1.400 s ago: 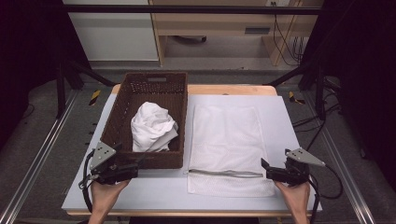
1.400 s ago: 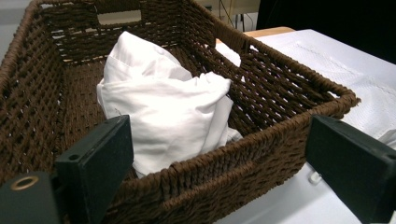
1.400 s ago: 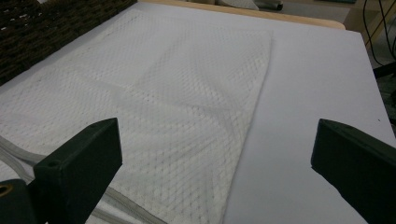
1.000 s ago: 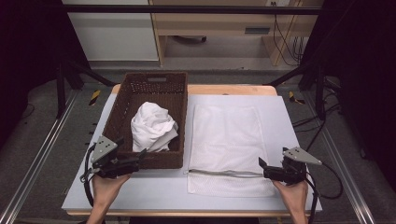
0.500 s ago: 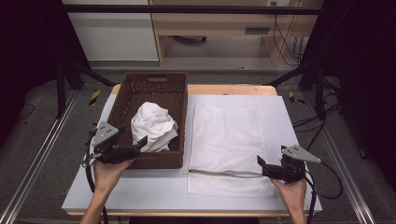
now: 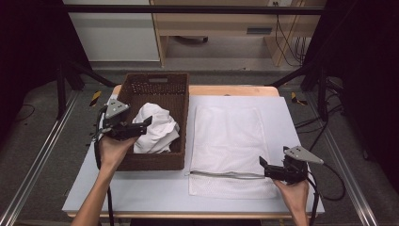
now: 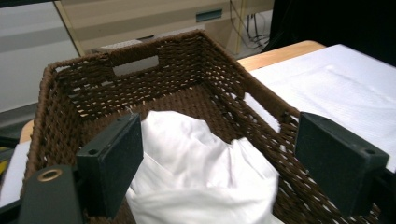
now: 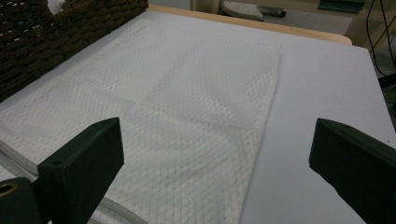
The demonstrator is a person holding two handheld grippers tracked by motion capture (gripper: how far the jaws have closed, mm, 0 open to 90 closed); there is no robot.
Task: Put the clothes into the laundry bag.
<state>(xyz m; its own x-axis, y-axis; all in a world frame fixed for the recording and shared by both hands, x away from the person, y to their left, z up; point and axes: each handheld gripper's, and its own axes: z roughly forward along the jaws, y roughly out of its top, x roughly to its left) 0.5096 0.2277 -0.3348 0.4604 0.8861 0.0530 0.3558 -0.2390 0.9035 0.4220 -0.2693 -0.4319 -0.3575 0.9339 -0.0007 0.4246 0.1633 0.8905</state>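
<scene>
White tabletop (image 6: 291,117): woven brown basket (image 6: 155,162), crumpled white cloth (image 6: 157,129), flat mesh bag (image 6: 228,141); both claws spread.

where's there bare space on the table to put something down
Free: the strip along the near edge of the table in front of the basket, and the band right of the mesh bag up to the far right corner. Crowded: the basket, with the crumpled white cloth under the left gripper.

Basket (image 6: 155,89) walls hem the cloth (image 6: 157,129); open from above.
</scene>
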